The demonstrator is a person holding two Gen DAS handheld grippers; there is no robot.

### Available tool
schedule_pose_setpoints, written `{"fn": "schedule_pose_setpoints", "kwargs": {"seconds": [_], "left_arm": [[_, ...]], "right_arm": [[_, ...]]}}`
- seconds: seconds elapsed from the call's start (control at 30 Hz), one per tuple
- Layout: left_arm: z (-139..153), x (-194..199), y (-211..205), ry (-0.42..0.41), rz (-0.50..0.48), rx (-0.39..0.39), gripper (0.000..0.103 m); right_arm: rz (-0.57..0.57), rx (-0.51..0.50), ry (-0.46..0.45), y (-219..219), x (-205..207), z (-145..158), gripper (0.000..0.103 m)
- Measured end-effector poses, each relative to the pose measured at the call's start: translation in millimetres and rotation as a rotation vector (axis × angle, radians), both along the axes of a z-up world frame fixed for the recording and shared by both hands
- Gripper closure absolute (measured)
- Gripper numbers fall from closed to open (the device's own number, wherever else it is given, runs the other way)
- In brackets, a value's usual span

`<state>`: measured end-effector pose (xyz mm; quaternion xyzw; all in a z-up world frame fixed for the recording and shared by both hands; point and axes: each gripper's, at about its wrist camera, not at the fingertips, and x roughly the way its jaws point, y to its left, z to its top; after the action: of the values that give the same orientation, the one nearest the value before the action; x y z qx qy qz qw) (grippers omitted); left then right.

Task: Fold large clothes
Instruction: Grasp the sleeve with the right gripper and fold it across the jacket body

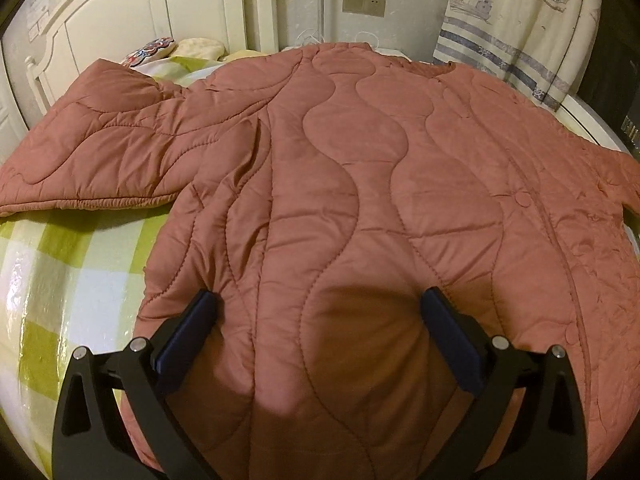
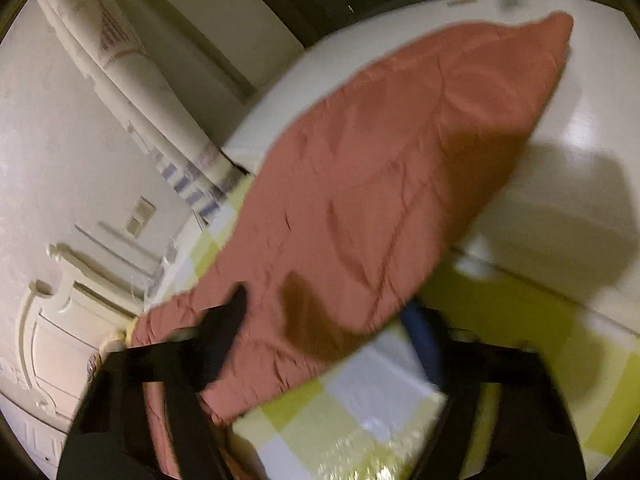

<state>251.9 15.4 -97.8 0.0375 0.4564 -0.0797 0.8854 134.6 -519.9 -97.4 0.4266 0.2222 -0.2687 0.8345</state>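
The quilted, dusty-pink padded jacket (image 1: 360, 184) lies spread flat on the green-and-white checked bed (image 1: 60, 280), both sleeves out, nothing folded yet. The left gripper (image 1: 320, 320) hovers open over its hem. Whether the blurred right gripper (image 2: 332, 328) grips the sleeve I cannot tell.

I see my left hand-held gripper (image 1: 318, 300), jaws wide, over the pink quilted jacket (image 1: 360, 184) spread across the bed (image 1: 60, 280).

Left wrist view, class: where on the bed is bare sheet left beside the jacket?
Bare checked sheet lies left of the jacket's body, below its spread sleeve. The middle and right are covered; pillows crowd the headboard.
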Motion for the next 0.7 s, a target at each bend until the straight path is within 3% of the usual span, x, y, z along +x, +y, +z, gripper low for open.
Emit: {"fn": "schedule_pose_setpoints", "kwargs": {"seconds": [0.1,0.2,0.27,0.37,0.43,0.5,0.57,0.63,0.7], "left_arm": [[-1,0,1,-0.005,-0.001,-0.003,0.002],[-1,-1,1,-0.008,-0.001,-0.002,0.002],[-1,-1,1,-0.009,0.001,-0.004,0.002],[-1,-1,2,-0.009,0.001,-0.008,0.002],[-1,-1,2,-0.009,0.001,-0.008,0.002],[-1,-1,2,-0.009,0.001,-0.012,0.002],[-1,-1,4,-0.009,0.001,-0.018,0.002],[-1,-2,4,-0.011,0.001,-0.021,0.002],[-1,-2,4,-0.012,0.001,-0.022,0.002]], "right_arm": [[-0.016,-0.138,-0.010,3,6,23,0.076],[0.039,-0.353,0.033,40,32,61,0.076],[0.111,-0.540,0.059,84,56,87,0.076],[0.329,-0.864,0.088,187,92,106,0.076],[0.572,-1.132,0.152,279,108,90,0.076],[0.780,-1.294,0.267,342,115,56,0.071],[0.928,-1.417,0.447,387,118,6,0.070],[0.958,-1.411,0.498,394,116,-18,0.067],[0.897,-1.335,0.455,375,113,-14,0.037]]}}
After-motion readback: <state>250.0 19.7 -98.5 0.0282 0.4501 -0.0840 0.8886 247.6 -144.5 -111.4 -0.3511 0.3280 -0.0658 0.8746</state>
